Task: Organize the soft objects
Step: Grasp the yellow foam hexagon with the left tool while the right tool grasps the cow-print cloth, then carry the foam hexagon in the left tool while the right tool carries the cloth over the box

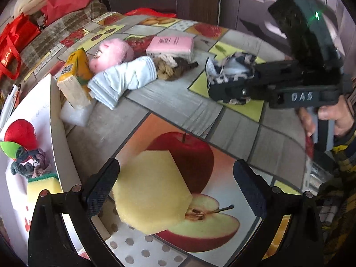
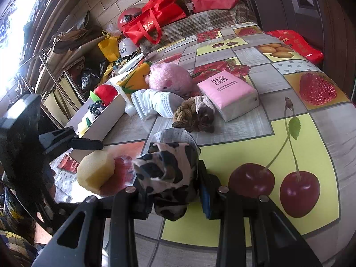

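Observation:
My left gripper (image 1: 175,191) is open around a pale yellow sponge (image 1: 151,191) that lies on the table; the sponge touches the left finger only. It also shows in the right wrist view (image 2: 95,173). My right gripper (image 2: 171,189) is shut on a leopard-print cloth (image 2: 169,171), also seen in the left wrist view (image 1: 229,71). A white box (image 1: 55,120) at the left holds a red plush (image 1: 20,133), yarn and a green-topped sponge (image 1: 43,184).
On the fruit-print tablecloth (image 2: 311,133) lie a pink plush (image 2: 169,80), white masks (image 2: 155,104), a pink tissue pack (image 2: 229,91), brown braided scrunchies (image 2: 191,115) and an orange tissue pack (image 2: 133,77). Red bags and clutter stand beyond the table's far edge.

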